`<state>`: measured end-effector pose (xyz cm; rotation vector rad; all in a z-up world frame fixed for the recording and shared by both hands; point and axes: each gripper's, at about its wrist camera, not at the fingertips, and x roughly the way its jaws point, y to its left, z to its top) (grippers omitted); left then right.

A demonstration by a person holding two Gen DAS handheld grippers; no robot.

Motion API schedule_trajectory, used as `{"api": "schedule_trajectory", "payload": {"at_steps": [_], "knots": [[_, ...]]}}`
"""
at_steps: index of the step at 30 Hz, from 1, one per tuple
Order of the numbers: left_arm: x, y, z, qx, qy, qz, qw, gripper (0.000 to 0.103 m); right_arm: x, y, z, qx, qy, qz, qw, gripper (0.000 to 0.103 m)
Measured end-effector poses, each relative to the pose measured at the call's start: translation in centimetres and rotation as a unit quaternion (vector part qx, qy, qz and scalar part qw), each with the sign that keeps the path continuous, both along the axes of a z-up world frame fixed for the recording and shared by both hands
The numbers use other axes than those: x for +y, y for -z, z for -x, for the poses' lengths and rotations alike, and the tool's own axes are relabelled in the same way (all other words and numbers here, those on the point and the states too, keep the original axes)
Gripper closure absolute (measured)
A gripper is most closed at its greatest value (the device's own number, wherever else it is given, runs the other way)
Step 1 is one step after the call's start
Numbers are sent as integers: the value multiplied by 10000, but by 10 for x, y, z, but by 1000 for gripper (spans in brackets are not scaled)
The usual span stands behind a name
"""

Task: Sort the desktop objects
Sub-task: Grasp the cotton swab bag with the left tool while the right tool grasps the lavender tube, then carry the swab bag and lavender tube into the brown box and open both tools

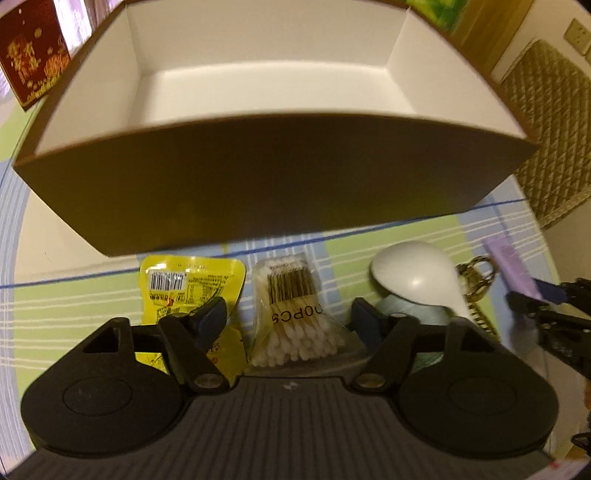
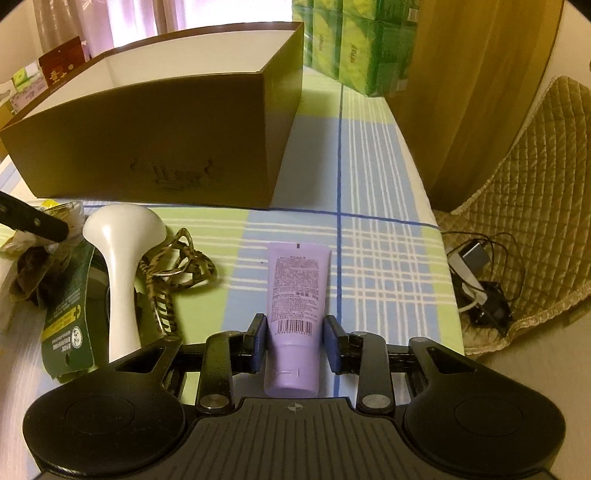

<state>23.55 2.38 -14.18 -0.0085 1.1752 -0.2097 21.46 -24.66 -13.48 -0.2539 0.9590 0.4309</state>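
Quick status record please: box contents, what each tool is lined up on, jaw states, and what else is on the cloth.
box: open-topped, interior looks empty
left tool: open, straddling cotton swab pack, not closed on it
right tool: open, fingers either side of purple tube, small gaps visible
other items: yellow snack packet, white spoon, patterned cord, green package
surface: plaid cloth

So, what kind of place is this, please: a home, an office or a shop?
Most likely a home. The items lie on a table under a checked tablecloth, beside a seat with a quilted cushion cover. Curtains hang behind the open brown box, and stacked green tissue packs look like household stock.
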Motion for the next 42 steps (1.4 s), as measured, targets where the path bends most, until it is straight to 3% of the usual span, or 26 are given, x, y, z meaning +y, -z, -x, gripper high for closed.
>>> {"api": "schedule_trajectory", "payload": {"at_steps": [7,10,26,42], "knots": [[4,2,-5,-22,-34,62,10000,77,4,0,-2,-66,11,4,10000,73],[9,-5,-4,-137,-39,167,9998,81,6,0,-3,-42,1,69,10000,73],[23,-59,32,-768,57,368,9964,81,8,-45,13,-251,-80,-337,9991,74],[19,-105,32,-1318,179,523,9897,81,32,-121,14,-719,-450,-1118,9901,74]]}}
